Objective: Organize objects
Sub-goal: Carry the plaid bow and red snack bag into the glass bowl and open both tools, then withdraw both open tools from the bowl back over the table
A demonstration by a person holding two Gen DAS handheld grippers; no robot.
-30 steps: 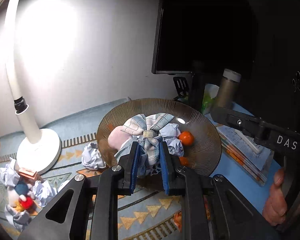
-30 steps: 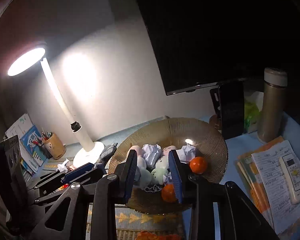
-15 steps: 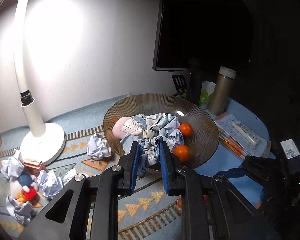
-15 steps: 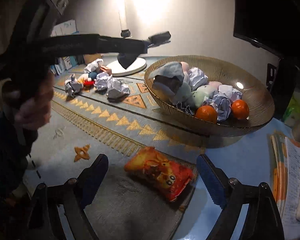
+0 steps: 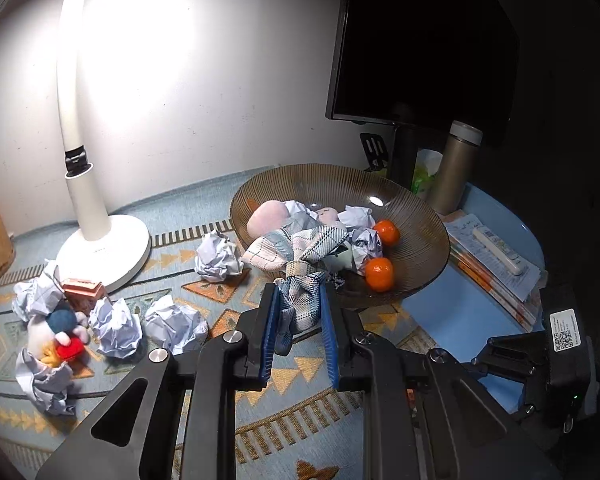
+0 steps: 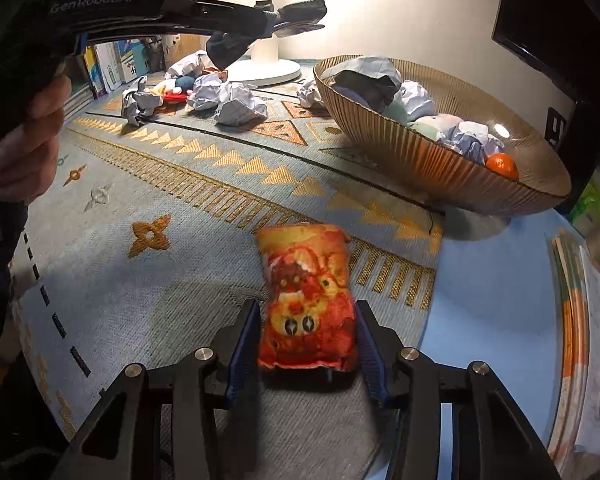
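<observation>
The right claw (image 6: 308,354) straddles the snack bag (image 6: 306,300), which lies flat on the table mat (image 6: 180,272). The bag's near end sits between the blue pads; the rest runs straight ahead from the claw, so its long axis lies along the claw's pointing line and the pads face its two long sides. The jaws have just been closing around it. The right pad looks to be at the bag's edge, while a thin gap shows at the left pad, so the pinch does not look complete.

The left claw (image 5: 299,334) is pressed together on a plaid cloth (image 5: 300,308), whose far part trails over the rim of the bowl (image 5: 420,240) ahead of it. From the right claw, the bowl lies ahead and to the right, and the left claw hangs ahead, up to the left.

The right hand is plainly the nearer one to the bag; the likely next need is to finish squeezing across its width before lifting.
</observation>
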